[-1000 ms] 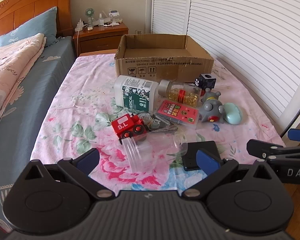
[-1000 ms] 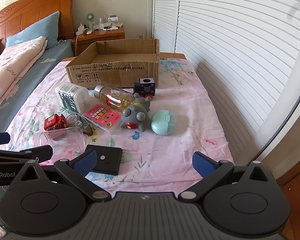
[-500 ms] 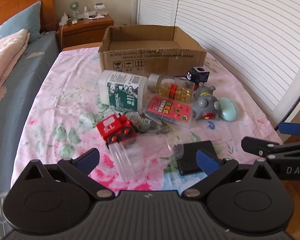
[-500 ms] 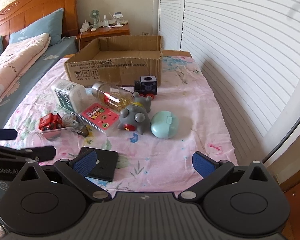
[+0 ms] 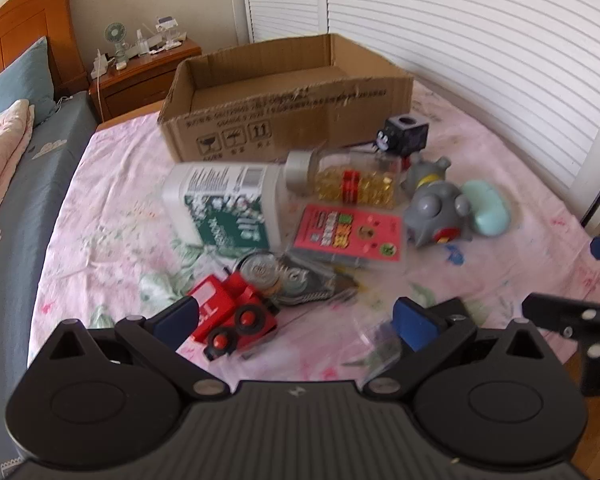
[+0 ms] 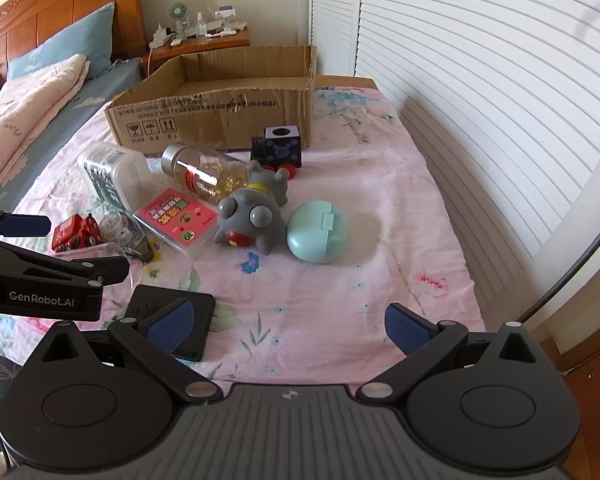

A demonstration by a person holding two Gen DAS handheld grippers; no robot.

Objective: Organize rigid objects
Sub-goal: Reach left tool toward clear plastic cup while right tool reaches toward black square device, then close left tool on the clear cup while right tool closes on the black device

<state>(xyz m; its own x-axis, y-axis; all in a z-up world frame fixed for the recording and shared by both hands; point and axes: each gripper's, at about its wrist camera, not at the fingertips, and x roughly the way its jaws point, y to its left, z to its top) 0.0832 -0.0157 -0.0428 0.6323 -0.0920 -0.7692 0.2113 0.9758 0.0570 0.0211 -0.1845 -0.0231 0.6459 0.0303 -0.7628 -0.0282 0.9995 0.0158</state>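
An open cardboard box [image 5: 284, 108] [image 6: 216, 108] stands at the far end of the bed. In front of it lie a white jug [image 5: 224, 204], a capsule bottle [image 5: 348, 180], a pink card pack [image 5: 348, 232], a grey toy [image 6: 252, 216], a mint case [image 6: 318, 232], a black block toy [image 6: 278, 148], a red train [image 5: 232, 320] and a clear cup [image 6: 96, 256]. My left gripper [image 5: 296, 320] is open, just above the train and cup. My right gripper [image 6: 288, 324] is open and empty near the bed's front edge, beside a black pad [image 6: 172, 320].
Slatted white doors [image 6: 480, 60] run along the right side of the bed. A wooden nightstand [image 5: 140, 76] with small items stands behind the box. A second bed with a blue sheet and pillows [image 5: 12, 152] lies to the left.
My left gripper has moved forward and down toward the red train and clear cup. My right gripper has edged forward slightly. Both stay open.
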